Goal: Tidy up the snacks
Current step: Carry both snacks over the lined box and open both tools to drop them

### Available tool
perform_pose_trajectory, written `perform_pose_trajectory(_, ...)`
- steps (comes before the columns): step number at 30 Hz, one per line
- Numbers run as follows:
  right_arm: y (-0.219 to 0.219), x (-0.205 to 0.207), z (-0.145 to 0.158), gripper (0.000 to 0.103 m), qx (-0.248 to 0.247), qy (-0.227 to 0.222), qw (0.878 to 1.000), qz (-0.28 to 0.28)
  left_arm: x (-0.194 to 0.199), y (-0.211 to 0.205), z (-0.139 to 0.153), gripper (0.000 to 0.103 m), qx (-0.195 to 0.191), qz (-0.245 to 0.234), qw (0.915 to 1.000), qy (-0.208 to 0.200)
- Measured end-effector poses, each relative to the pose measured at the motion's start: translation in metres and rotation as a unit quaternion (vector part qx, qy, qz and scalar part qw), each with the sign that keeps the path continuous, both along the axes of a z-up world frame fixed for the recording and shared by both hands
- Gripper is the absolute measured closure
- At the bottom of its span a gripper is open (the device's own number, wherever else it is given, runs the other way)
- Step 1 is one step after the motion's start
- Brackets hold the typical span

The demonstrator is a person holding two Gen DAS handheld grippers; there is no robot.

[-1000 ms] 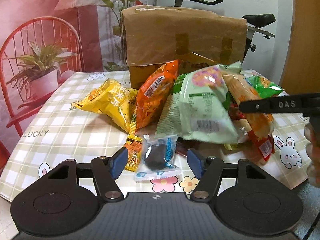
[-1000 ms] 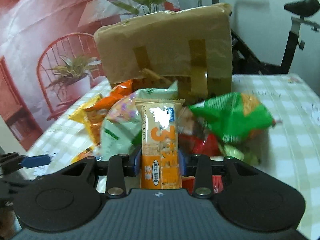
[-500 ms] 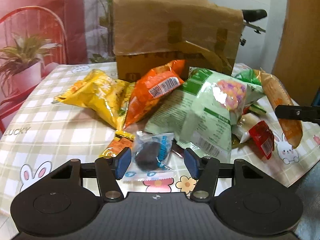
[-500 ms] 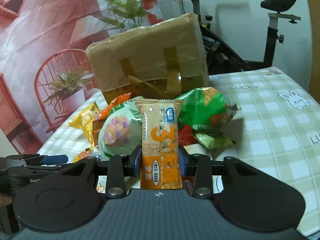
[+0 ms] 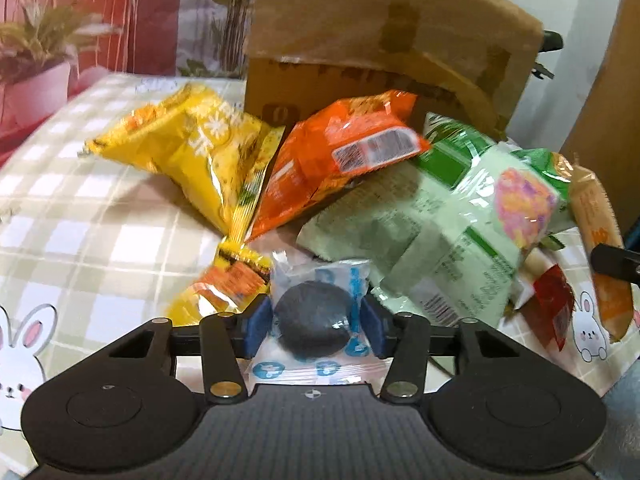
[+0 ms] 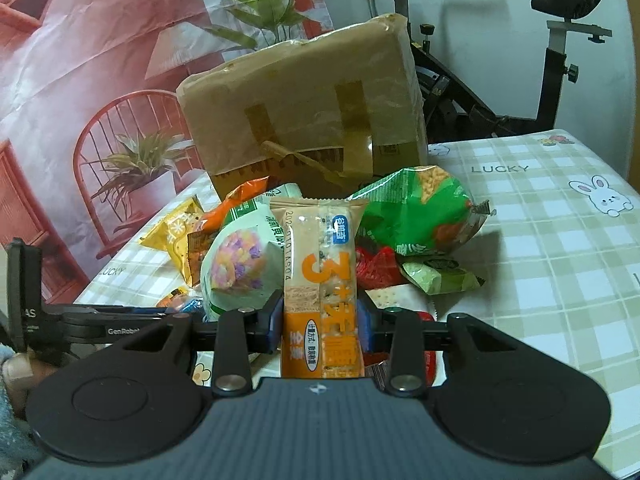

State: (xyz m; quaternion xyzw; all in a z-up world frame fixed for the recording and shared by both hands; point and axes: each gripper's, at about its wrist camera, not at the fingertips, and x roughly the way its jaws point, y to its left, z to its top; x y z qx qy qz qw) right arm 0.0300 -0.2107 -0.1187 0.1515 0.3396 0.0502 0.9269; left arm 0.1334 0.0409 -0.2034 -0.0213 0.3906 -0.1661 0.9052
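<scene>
A dark round cookie in a clear and blue wrapper [image 5: 312, 322] lies on the checked tablecloth [image 5: 100, 240] at the near edge of the snack pile. My left gripper [image 5: 316, 320] straddles it and its jaws are closing; the blue pads [image 5: 260, 322] stand at the wrapper's sides without squeezing the cookie. My right gripper [image 6: 320, 316] is shut on an upright orange cracker bar packet [image 6: 320, 264], held above the table in front of the pile. That bar [image 5: 600, 232] also shows at the right edge of the left wrist view.
The pile holds a yellow bag [image 5: 192, 152], an orange bag [image 5: 340, 156], a pale green bag [image 5: 460, 224], a bright green bag [image 6: 420, 212] and a small red packet [image 5: 556, 308]. A taped cardboard box [image 6: 312, 104] stands behind them. An exercise bike [image 6: 560, 40] is beyond the table.
My left gripper moved forward and down over the cookie and its jaws narrowed around the wrapper. The right gripper pulled the orange bar away from the pile to the right, then stayed still.
</scene>
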Motion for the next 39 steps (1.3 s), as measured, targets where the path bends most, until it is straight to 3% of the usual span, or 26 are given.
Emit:
perform_pose_trajectory(6,-0.002,0.005,-0.004,0.065,0.003,0.002,1.0,-0.001,0.003,-0.012,0.003,0.055,0.038,-0.007,0.9992,-0.006)
perform_pose_trajectory(11,-0.001,0.003,0.003,0.065,-0.002,-0.011,1.0,-0.003,-0.016,-0.018,0.032,0.055,0.07,0.001,0.9951,-0.07)
perform_pose_trajectory(20,-0.008,0.006,0.022,0.065,-0.01,-0.05,0.998,-0.025,-0.023,-0.016,0.087,0.055,0.061,0.038,0.9863,-0.148)
perform_pose_trajectory(24,-0.018,0.019,0.038,0.065,0.013,-0.06,0.998,-0.03,-0.015,-0.023,0.113,0.055,0.065,0.031,0.9821,-0.174)
perform_pose_trajectory(29,-0.041,0.061,0.078,0.065,0.06,-0.081,0.995,-0.027,0.013,-0.032,0.154,0.055,0.05,0.022,0.9785,-0.199)
perform_pose_trajectory(35,-0.044,0.138,0.131,0.065,-0.034,-0.122,0.992,-0.002,0.065,-0.051,0.204,0.055,0.048,0.02,0.9715,-0.231)
perform_pose_trajectory(39,-0.047,0.19,0.138,0.065,-0.059,-0.106,0.993,-0.003,0.109,-0.073,0.219,0.055,0.062,0.02,0.9712,-0.229)
